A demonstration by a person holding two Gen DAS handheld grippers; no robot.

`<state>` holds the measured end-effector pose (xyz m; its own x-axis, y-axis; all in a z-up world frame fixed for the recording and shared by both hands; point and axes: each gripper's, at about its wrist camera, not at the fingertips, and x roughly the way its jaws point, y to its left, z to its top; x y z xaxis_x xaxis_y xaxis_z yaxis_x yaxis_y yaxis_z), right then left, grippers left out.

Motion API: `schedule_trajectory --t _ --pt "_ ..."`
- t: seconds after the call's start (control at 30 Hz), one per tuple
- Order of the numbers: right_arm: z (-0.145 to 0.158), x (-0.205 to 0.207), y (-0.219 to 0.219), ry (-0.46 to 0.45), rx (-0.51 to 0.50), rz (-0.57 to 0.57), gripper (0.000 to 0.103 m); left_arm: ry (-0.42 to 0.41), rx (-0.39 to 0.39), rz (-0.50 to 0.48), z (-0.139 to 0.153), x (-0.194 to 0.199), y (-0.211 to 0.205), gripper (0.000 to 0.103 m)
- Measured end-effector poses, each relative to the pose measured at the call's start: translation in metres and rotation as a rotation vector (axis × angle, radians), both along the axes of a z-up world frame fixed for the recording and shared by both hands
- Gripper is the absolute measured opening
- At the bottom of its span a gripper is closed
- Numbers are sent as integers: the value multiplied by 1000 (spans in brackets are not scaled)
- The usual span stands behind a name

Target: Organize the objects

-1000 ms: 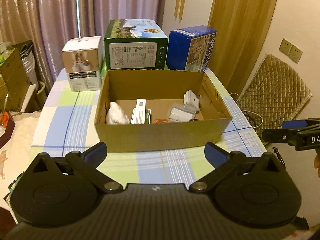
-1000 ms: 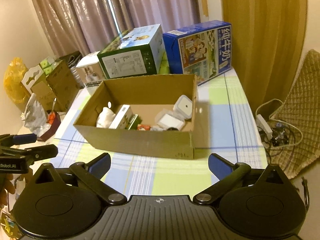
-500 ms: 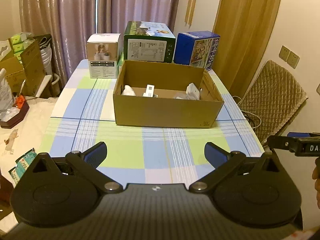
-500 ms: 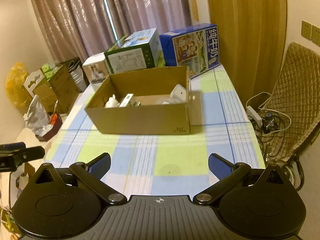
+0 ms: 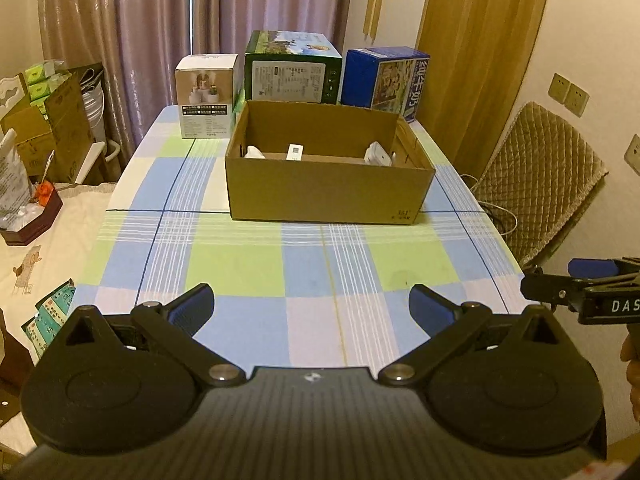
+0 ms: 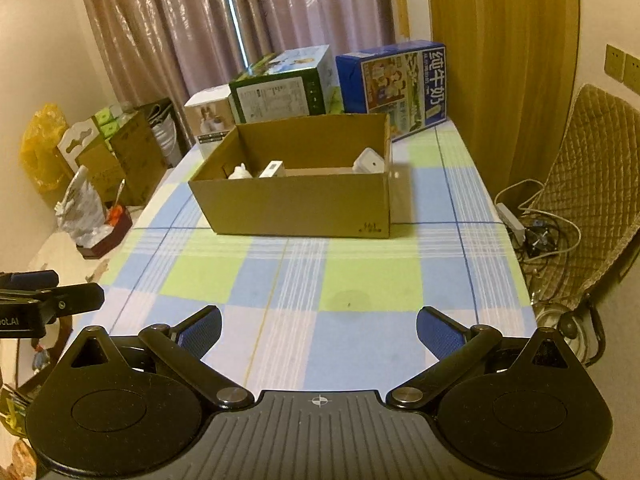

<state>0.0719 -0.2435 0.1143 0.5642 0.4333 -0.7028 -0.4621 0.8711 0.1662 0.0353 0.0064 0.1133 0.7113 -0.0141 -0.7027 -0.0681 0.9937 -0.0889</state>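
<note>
Moved: both grippers are further back from the cardboard box [image 5: 328, 190] than before.
Left gripper [image 5: 310, 306]: jaws wide apart, empty.
Right gripper [image 6: 318, 326]: jaws wide apart, empty.
Table [image 5: 256, 264]: bare near side.

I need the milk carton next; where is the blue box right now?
In both views the blue box stands at the table's far right corner, beside the green box.

Left gripper [image 5: 310, 306] and right gripper [image 6: 318, 330] spread wide, both empty.
</note>
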Motion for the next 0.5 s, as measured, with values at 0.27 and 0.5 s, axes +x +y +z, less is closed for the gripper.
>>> schedule_trajectory --t 0.27,0.5 --pt "-4 -9 -3 2 4 -13 101 11 2 8 -5 -3 0 102" --pt "-3 -9 2 -1 5 -7 101 7 5 17 -5 -4 0 102"
